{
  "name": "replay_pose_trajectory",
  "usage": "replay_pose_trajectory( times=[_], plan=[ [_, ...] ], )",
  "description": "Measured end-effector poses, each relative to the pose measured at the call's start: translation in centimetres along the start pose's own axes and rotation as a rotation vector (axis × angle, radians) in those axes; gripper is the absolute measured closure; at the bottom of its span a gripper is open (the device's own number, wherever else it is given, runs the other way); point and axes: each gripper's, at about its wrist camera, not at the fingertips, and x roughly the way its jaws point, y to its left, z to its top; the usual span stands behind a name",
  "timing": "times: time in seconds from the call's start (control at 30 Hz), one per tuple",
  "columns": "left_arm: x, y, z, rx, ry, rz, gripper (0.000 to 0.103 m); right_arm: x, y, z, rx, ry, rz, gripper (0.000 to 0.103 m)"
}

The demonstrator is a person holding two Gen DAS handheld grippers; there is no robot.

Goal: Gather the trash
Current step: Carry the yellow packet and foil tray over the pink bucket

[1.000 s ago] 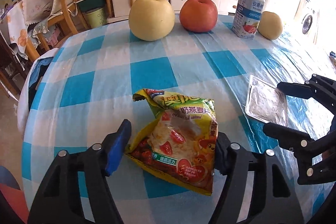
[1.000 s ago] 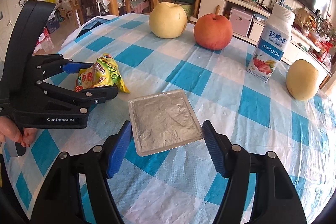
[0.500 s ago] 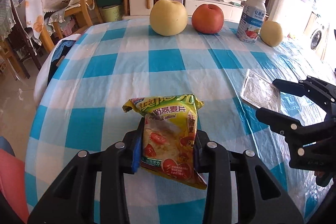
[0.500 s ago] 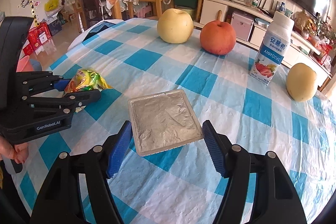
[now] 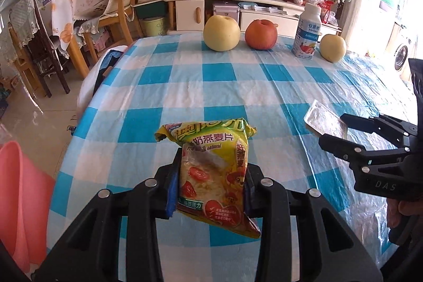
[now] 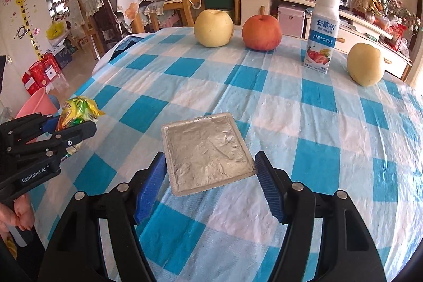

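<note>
Two hand-held grippers work over the desk (image 5: 185, 86), covered in a blue-and-white checked cloth. At twelve o'clock on its far edge stand a pale pear (image 5: 221, 33), a red apple (image 5: 261, 34), a yogurt bottle (image 5: 306, 35) and a smaller pear (image 5: 332, 47). A pink bin (image 5: 21, 200) sits off the desk at eight o'clock. The foil tray (image 6: 207, 149) lies flat between the pads of the right hand-held gripper (image 6: 210, 183), which stands spread, its pads beside the tray's edges without pressing. The left hand-held gripper (image 5: 210, 192), its jaws having just narrowed, is clenched on the yellow oatmeal packet (image 5: 214, 173), lifted off the cloth near six o'clock.
</note>
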Motion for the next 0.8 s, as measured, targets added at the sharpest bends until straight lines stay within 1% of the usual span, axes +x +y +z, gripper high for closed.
replay_pose_trajectory(
  times=[0.2,0.37,0.63,0.8],
  plan=[
    [-2.7,1.0,-1.0,-0.015,-0.04,0.042,0.065,-2.3,1.6,-1.9,0.037,-0.006,0.02,0.034],
    [-4.5,2.5,-1.1,-0.038,-0.079,0.071,0.065,-4.4,2.8,-2.8,0.058,-0.021,0.027,0.034],
    [-6.5,6.1,-1.0,-0.121,-0.164,0.179,0.065,-6.0,5.2,-2.8,0.058,-0.032,0.025,0.034],
    [-7.2,8.6,-1.0,-0.185,-0.194,0.221,0.065,-6.1,7.4,-2.5,0.027,-0.028,0.031,0.034]
  ],
)
